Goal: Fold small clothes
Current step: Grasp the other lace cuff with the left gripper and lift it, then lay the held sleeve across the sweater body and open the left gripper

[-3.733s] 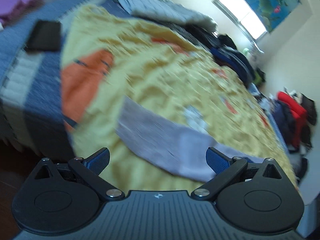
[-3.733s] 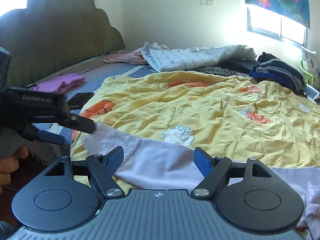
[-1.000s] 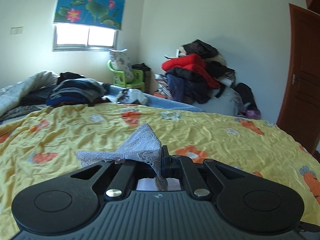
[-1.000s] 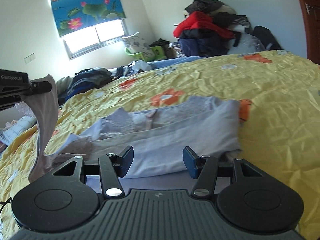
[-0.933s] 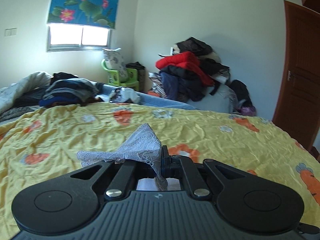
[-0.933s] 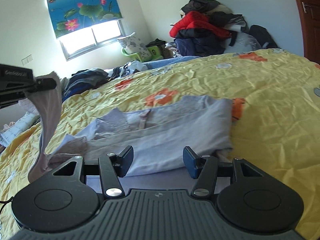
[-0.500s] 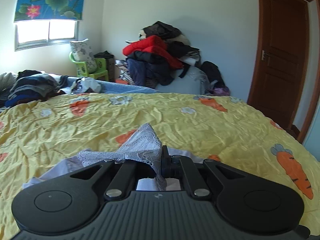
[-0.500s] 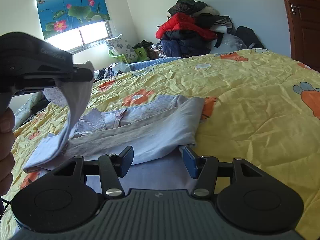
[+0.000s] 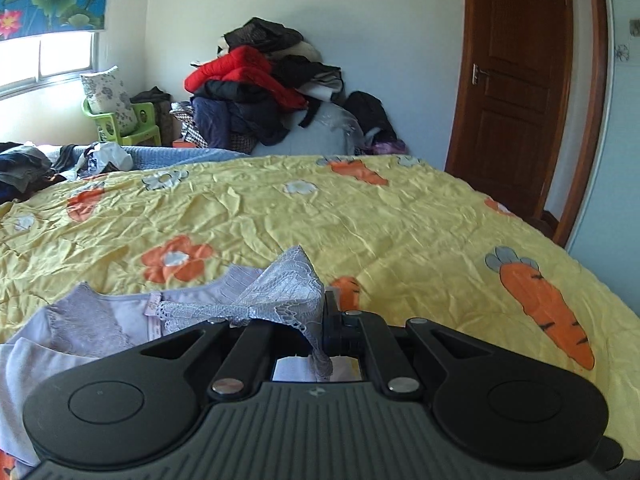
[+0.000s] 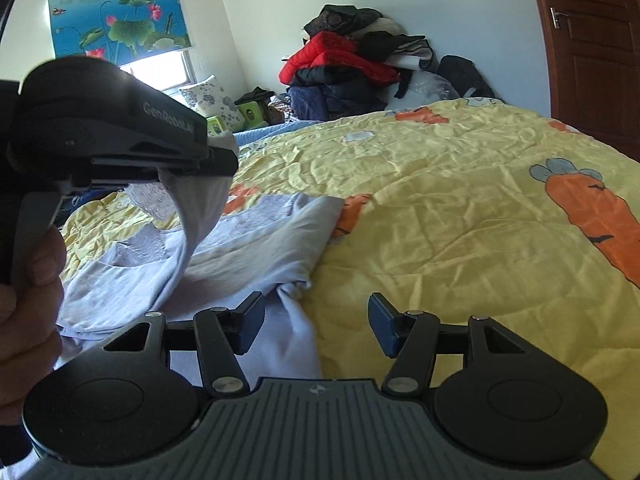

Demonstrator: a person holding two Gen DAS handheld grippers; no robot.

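A pale lilac garment (image 10: pixel 248 248) is spread on the yellow quilt (image 10: pixel 460 208), toward the quilt's left side as seen from the right wrist, well apart from the edge by the door (image 9: pixel 516 80). One lace-trimmed corner (image 9: pixel 288 284) is lifted off the quilt and is clamped between the closed jaws of the left gripper (image 9: pixel 324 320); from that grip a strip of cloth hangs down to the flat part. The right gripper (image 10: pixel 316 324) is held low over the garment's near hem, its jaws apart and nothing between them; the left fingertip (image 10: pixel 250 320) lies over cloth, though contact cannot be told.

The step in hand is judged to be the carrying of the raised corner across the body to make a fold. It is done well if the corner is kept taut and is laid down edge on edge, not dropped. The near hem is best pinned or pinched by the free gripper, so that the lower layer is not dragged over the quilt. Thin, limp fabric of this kind is likely to bunch if it is released early.
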